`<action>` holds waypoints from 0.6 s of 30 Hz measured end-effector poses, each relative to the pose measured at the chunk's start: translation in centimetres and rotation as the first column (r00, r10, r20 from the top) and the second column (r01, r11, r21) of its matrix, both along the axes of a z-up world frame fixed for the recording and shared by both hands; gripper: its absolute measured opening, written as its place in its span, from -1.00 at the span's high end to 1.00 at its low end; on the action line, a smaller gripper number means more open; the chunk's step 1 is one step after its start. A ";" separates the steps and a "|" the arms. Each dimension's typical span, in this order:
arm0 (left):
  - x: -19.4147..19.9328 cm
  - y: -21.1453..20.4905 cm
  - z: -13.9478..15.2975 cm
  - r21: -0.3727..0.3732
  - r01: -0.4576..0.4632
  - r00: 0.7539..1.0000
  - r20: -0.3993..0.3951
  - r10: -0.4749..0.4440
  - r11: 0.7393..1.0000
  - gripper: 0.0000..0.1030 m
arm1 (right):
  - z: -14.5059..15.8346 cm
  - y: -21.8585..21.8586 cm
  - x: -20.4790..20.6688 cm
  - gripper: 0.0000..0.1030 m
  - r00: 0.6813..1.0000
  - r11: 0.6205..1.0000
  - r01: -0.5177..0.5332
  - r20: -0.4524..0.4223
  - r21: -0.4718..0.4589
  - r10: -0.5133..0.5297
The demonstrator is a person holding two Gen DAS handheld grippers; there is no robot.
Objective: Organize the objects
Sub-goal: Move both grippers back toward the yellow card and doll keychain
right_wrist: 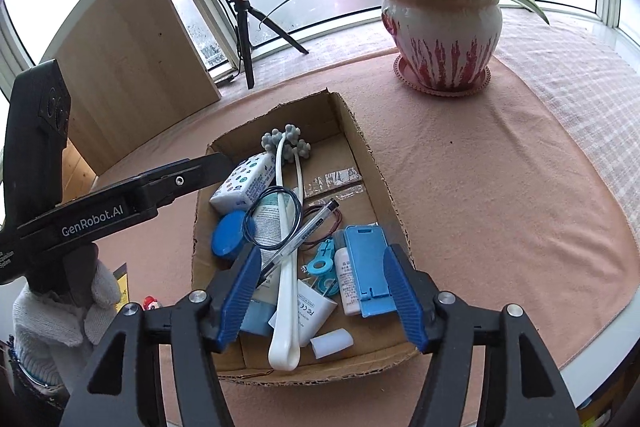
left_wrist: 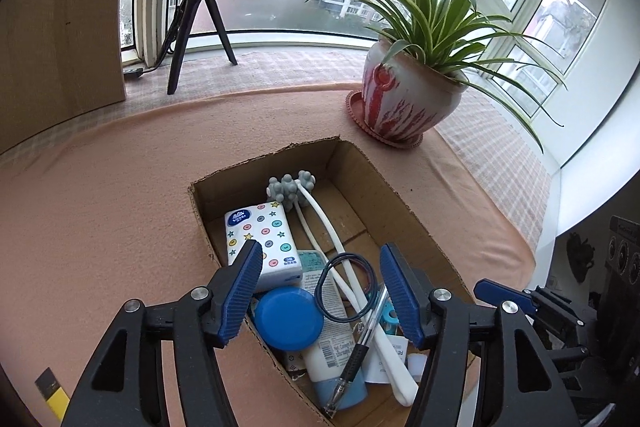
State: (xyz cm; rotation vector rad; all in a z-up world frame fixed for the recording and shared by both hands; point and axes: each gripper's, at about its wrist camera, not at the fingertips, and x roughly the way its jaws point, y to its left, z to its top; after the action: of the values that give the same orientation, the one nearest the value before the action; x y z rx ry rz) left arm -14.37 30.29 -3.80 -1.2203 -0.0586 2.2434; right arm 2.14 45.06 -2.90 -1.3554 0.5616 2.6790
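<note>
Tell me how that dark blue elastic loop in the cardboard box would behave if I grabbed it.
The dark blue elastic loop looks thin and cord-like, so probably floppy and very light. It drapes over the white massager handle and the pen, so lifting it may snag or drag them.

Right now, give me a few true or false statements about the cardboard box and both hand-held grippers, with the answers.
1. The cardboard box holds a tissue pack and a pen. True.
2. The left hand-held gripper is clamped on the round blue lid. False: its jaws stand open above the box, gripping nothing.
3. The potted plant stands outside the box on a saucer. True.
4. The right hand-held gripper grips the blue phone stand. False: it is open and holds nothing.
</note>
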 end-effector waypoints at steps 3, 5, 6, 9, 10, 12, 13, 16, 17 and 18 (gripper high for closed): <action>0.2 -0.9 0.2 -0.002 -0.012 1.000 -0.004 0.012 1.000 -0.27 | 0.0 -0.2 -0.1 -0.16 1.000 1.000 -0.004 -0.004 -0.002 0.004; 0.4 -1.6 0.2 -0.003 -0.021 1.000 -0.004 0.021 1.000 -0.31 | 0.0 -0.6 -0.1 -0.16 1.000 1.000 -0.012 -0.006 0.000 0.012; 0.5 -1.9 0.3 -0.003 -0.024 1.000 -0.003 0.024 1.000 -0.33 | 0.0 -0.8 -0.2 -0.16 1.000 1.000 -0.017 -0.006 0.004 0.017; 0.8 -3.3 0.3 -0.004 -0.042 0.999 0.003 0.042 0.999 -0.36 | 0.2 -1.7 -0.3 -0.16 0.999 0.999 -0.033 -0.009 0.017 0.034; 1.0 -3.9 0.2 -0.004 -0.049 0.999 0.007 0.049 0.999 -0.37 | 0.2 -2.0 -0.3 -0.16 0.999 0.999 -0.039 -0.011 0.020 0.039; 1.3 -5.2 0.1 -0.003 -0.067 0.998 0.017 0.067 0.998 -0.46 | 0.3 -2.7 -0.4 -0.16 0.999 0.998 -0.051 -0.014 0.021 0.051; 1.4 -5.9 0.0 0.000 -0.076 0.997 0.025 0.076 0.997 -0.47 | 0.4 -3.0 -0.4 -0.16 0.998 0.998 -0.056 -0.015 0.018 0.057; 2.0 -8.4 -0.5 -0.014 -0.105 0.993 0.046 0.106 0.994 -0.48 | 0.5 -4.1 -0.6 -0.16 0.997 0.997 -0.076 -0.017 0.009 0.077; 2.2 -9.4 -0.7 -0.020 -0.120 0.991 0.051 0.121 0.993 -0.48 | 0.5 -4.5 -0.6 -0.16 0.996 0.996 -0.085 -0.019 0.004 0.085; 2.4 -10.4 -1.0 -0.024 -0.136 0.989 0.060 0.137 0.990 -0.48 | 0.5 -4.9 -0.6 -0.16 0.995 0.996 -0.093 -0.021 0.001 0.093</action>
State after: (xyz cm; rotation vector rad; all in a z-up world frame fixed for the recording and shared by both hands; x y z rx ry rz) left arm -11.97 19.91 -4.77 -1.3329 -0.1485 2.3277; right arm 1.50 40.12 -2.39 -1.3888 0.5133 2.7687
